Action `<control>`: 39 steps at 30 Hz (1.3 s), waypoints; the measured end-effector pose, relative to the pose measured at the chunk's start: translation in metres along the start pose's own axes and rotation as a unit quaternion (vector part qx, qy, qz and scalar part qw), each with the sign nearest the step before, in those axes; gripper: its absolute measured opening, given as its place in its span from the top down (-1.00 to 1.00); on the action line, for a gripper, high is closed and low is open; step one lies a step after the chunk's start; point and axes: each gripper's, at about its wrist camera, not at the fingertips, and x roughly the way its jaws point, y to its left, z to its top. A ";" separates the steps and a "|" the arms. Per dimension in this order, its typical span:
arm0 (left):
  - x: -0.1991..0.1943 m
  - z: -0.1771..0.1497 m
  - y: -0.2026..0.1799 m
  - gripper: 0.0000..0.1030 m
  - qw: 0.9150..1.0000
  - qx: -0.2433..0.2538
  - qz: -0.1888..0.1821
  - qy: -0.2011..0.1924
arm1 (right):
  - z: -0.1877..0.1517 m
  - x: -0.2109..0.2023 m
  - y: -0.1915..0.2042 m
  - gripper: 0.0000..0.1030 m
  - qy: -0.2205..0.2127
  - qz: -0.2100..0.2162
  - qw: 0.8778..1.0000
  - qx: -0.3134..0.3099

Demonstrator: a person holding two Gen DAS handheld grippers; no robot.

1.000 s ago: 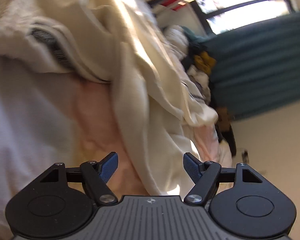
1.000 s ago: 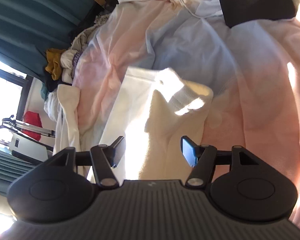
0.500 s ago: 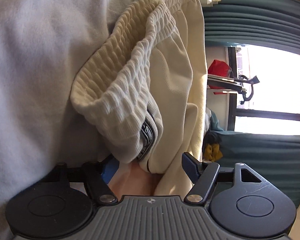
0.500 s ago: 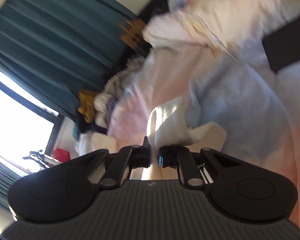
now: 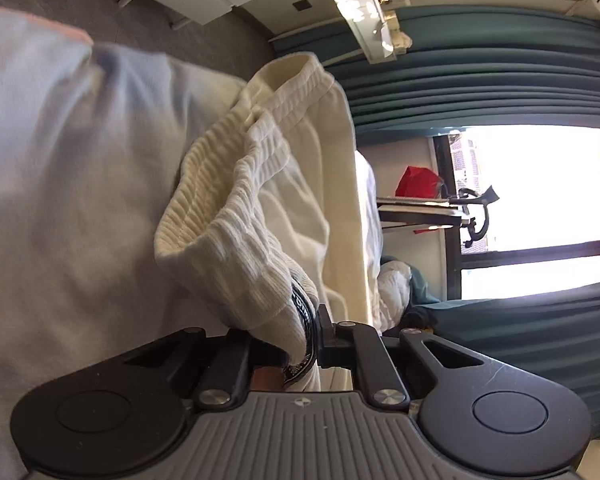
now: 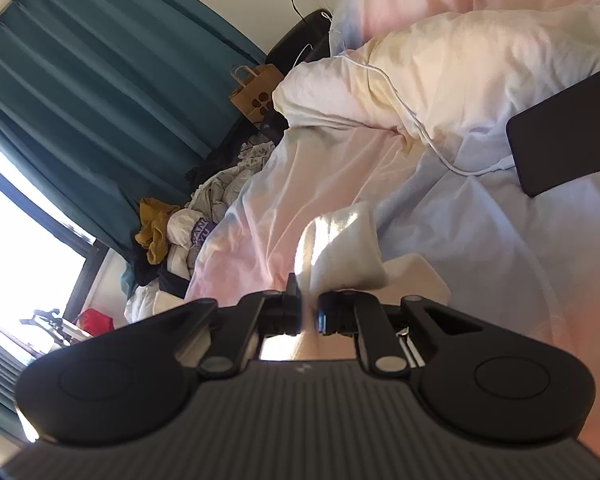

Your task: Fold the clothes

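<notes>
My left tool (image 5: 306, 340) has just been closing and now pinches the ribbed waistband of the cream trousers (image 5: 284, 184), beside the dark label. My right tool (image 6: 309, 312) is clamped on another ribbed bit of the same garment. From the left tool the cloth runs straight ahead and away, above the bed (image 6: 480, 248). With both ends held, I judge the next move is to spread them apart along that length.

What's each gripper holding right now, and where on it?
Left gripper: cream garment, pinched at its ribbed waistband by the label. Right gripper: a ribbed edge of cream cloth.
</notes>
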 end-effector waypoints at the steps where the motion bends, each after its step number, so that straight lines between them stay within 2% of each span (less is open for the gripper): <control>1: -0.010 0.008 -0.005 0.79 1.000 0.003 -0.003 -0.006 | 0.001 -0.002 -0.001 0.80 -0.001 0.003 1.000 0.002; 8: -0.086 0.067 -0.047 0.83 0.997 0.054 -0.024 -0.049 | 0.015 -0.020 -0.009 0.80 -0.029 0.036 0.998 0.032; 11: -0.111 0.090 -0.046 0.83 0.997 0.045 -0.032 -0.057 | 0.020 -0.035 -0.006 0.80 -0.056 0.061 0.996 0.038; 15: -0.140 0.104 -0.023 0.83 0.998 0.034 -0.037 -0.049 | 0.022 -0.061 0.013 0.79 -0.091 0.090 0.992 0.003; 17: -0.149 0.103 -0.007 0.83 0.998 0.033 -0.035 -0.041 | 0.022 -0.071 0.031 0.79 -0.111 0.088 0.989 -0.035; 20: -0.160 0.100 0.016 0.82 0.998 0.038 -0.029 -0.036 | 0.020 -0.063 0.062 0.79 -0.120 0.065 0.985 -0.107; 21: -0.153 0.098 0.024 0.82 0.998 0.035 -0.028 -0.036 | 0.019 -0.052 0.067 0.79 -0.109 0.056 0.985 -0.119; 25: -0.132 0.093 0.041 0.82 0.999 0.028 -0.017 -0.032 | 0.010 0.028 0.059 0.78 0.011 -0.001 0.994 -0.111; 28: -0.120 0.087 0.053 0.82 0.999 0.021 -0.022 -0.043 | -0.009 0.081 0.042 0.76 0.078 -0.026 0.987 -0.137; 31: -0.115 0.078 0.061 0.81 0.997 0.017 -0.041 -0.067 | -0.019 0.097 0.030 0.74 0.093 -0.022 0.983 -0.159; 32: -0.115 0.073 0.062 0.81 0.996 0.023 -0.039 -0.077 | -0.018 0.096 0.028 0.68 0.093 -0.021 0.983 -0.154; 35: -0.115 0.058 0.070 0.80 0.994 0.025 -0.035 -0.097 | -0.006 0.076 0.025 0.06 0.070 -0.022 0.990 -0.118; 36: -0.117 0.058 0.073 0.80 0.995 0.015 -0.039 -0.094 | -0.001 0.067 0.023 -0.06 0.061 -0.014 0.992 -0.106; 39: -0.122 0.056 0.077 0.80 0.995 0.008 -0.044 -0.092 | 0.012 0.035 0.012 -0.24 0.030 0.005 0.996 -0.087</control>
